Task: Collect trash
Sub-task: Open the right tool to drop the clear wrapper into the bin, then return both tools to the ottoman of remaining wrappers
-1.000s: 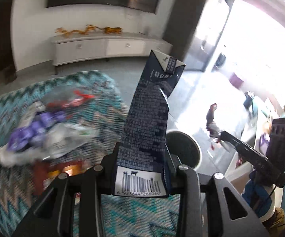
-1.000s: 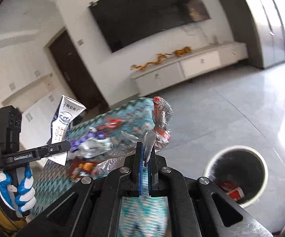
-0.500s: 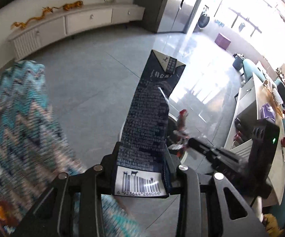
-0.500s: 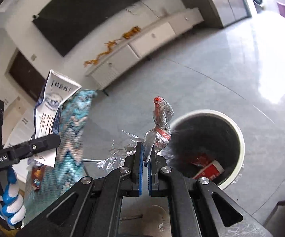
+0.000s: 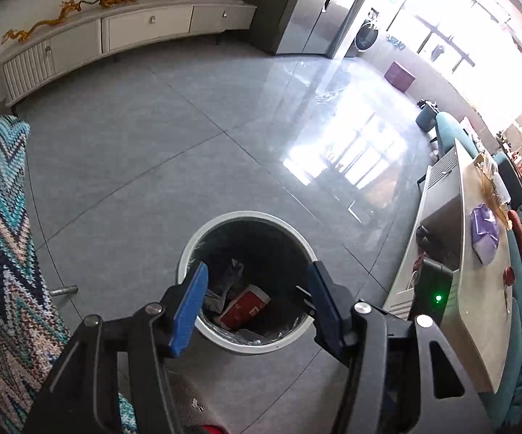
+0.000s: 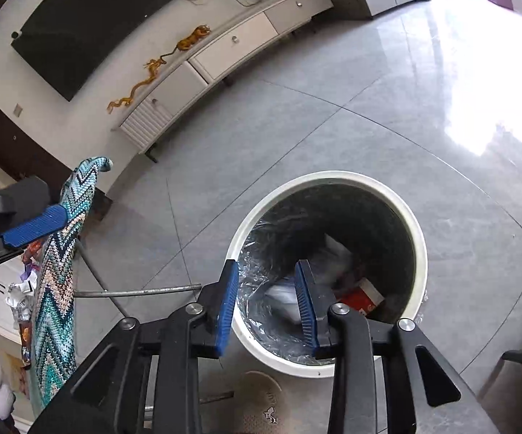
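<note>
A round white-rimmed trash bin [image 5: 188, 253] [image 6: 420, 249] with a dark liner stands on the grey floor. Inside it lie a red box [image 5: 244, 305] [image 6: 360, 296], a crumpled carton and clear wrappers [image 6: 282, 298]. My left gripper [image 5: 257, 307] hangs over the bin, its jaws opening with nothing between the blue pads. My right gripper [image 6: 266, 303] is also above the bin, its jaws opening and empty. One blue pad of the left gripper [image 6: 36, 226] shows at the left of the right wrist view.
A table under a zigzag knitted cloth [image 5: 0, 253] [image 6: 58, 282] stands left of the bin, with more wrappers [image 6: 22, 289] on it. A white TV cabinet [image 5: 116, 36] lines the far wall. A low table [image 5: 478, 271] and teal sofa sit at the right.
Both grippers moved over the bin and opened. The dark milk carton left the left gripper and the clear wrapper left the right gripper; both now lie in the bin.
</note>
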### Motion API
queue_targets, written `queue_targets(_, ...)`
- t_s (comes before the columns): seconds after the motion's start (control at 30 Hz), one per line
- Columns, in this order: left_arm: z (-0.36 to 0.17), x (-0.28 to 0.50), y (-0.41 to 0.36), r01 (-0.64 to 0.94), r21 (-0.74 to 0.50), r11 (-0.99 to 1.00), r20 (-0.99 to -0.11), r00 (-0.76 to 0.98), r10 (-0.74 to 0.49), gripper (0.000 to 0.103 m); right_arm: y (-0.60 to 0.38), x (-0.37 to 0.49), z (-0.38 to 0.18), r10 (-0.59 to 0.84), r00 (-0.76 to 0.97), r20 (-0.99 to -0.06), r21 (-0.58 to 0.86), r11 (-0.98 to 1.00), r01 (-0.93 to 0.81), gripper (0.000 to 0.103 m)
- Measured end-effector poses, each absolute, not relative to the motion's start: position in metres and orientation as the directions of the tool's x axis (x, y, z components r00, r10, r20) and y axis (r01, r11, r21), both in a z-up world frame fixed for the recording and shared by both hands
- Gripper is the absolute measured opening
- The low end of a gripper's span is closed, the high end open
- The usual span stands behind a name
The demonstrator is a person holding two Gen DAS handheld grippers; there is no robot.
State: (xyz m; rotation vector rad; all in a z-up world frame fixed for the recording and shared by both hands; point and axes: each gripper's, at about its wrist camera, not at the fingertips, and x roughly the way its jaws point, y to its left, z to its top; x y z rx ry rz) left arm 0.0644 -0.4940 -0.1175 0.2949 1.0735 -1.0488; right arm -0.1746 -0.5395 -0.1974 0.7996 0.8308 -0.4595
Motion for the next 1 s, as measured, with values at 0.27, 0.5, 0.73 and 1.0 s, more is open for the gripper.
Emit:
queue_targets(0.27, -0.079, 0.059, -0.446, 0.781, -0.224, 0.582, -0.757, 0.237, -0.609, 0.056, -0.511, -0.173, -0.148, -0.126, 0.634, -0.763, 0.394, 0.687, 0.61, 0.057)
queue_targets(0.5, -0.035, 0.053, -0.39, 0.768, -0.149, 0.622, -0.725, 0.343, -0.597, 0.056, -0.467, -0.177, -0.076, -0.243, 0.684, -0.688, 0.311, 0.753, 0.58, 0.081)
queue_targets(0.73, -0.006, 0.045, -0.307, 0.694, -0.091, 0.714, -0.667, 0.49, -0.561, 0.056, -0.405, -0.186, -0.01, -0.348, 0.731, -0.586, 0.221, 0.8, 0.558, 0.096)
queue_targets(1.0, 0.028, 0.038, -0.206, 0.556, -0.041, 0.83, -0.563, 0.673, -0.479, 0.056, -0.349, -0.187, 0.043, -0.351, 0.804, -0.48, 0.236, 0.831, 0.503, 0.103)
